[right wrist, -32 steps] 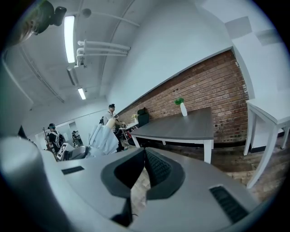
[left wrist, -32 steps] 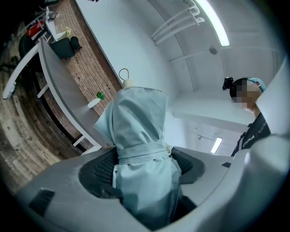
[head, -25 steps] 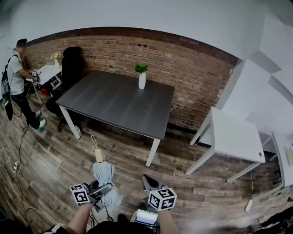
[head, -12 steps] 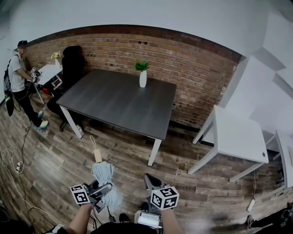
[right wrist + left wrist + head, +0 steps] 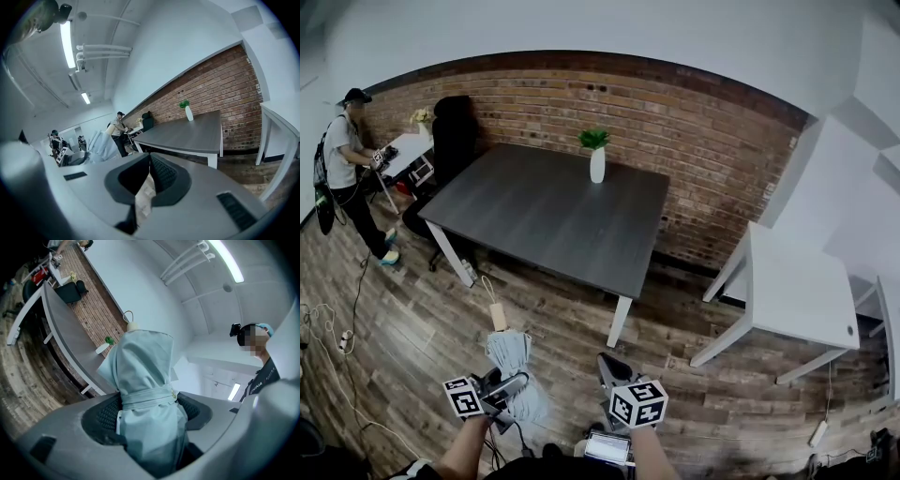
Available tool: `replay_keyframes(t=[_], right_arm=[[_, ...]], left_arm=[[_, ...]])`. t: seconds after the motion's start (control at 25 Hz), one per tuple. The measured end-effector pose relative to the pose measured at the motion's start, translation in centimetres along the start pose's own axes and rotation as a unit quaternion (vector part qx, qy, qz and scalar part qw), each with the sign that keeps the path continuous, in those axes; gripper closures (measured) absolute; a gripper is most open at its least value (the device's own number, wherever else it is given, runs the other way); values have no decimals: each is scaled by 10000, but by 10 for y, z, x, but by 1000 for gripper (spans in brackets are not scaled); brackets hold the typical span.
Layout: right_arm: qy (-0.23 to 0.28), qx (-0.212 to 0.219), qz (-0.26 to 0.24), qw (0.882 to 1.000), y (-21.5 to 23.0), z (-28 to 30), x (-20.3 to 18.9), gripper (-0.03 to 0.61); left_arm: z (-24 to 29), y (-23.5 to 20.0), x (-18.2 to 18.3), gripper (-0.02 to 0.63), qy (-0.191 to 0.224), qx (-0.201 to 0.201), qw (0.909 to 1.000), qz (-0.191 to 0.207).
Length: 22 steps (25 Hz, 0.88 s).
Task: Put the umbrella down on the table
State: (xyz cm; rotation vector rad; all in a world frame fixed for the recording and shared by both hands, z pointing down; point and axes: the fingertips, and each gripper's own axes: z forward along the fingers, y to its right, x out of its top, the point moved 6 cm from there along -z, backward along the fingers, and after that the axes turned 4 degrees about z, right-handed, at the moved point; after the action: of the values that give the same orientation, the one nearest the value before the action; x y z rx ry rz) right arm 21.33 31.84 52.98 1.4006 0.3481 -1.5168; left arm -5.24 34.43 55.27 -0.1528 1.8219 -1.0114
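A folded pale blue umbrella point(image 5: 512, 364) with a wooden handle point(image 5: 500, 317) and a cord loop is held over the wood floor. My left gripper point(image 5: 502, 388) is shut on it. In the left gripper view the umbrella point(image 5: 145, 390) fills the gap between both dark pads point(image 5: 108, 416) at its tied strap. My right gripper point(image 5: 607, 369) hangs beside it, shut and holding nothing; its jaws point(image 5: 150, 159) meet at the tips. The dark grey table point(image 5: 544, 216) stands ahead, beyond both grippers, and shows as well in the right gripper view point(image 5: 187, 133).
A white vase with a green plant point(image 5: 597, 164) stands at the dark table's far edge by the brick wall. A white table point(image 5: 797, 295) is to the right. A black chair point(image 5: 450, 141) and a person point(image 5: 347, 169) are at far left. Cables point(image 5: 328, 337) lie on the floor.
The view and both grippers have drifted a little nearer the dark table. The left gripper keeps the same hold on the umbrella; the right stays shut.
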Motion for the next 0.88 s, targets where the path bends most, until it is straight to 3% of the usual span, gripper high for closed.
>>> replay_keyframes(t=[0.44, 0.88], right_arm=[[-62, 382, -176, 9991, 51, 25, 34, 571], [-286, 603, -59, 9978, 73, 51, 39, 571]], left_arm=[[62, -10, 15, 285, 149, 212, 9994, 229], [73, -20, 18, 285, 390, 457, 9981, 162]])
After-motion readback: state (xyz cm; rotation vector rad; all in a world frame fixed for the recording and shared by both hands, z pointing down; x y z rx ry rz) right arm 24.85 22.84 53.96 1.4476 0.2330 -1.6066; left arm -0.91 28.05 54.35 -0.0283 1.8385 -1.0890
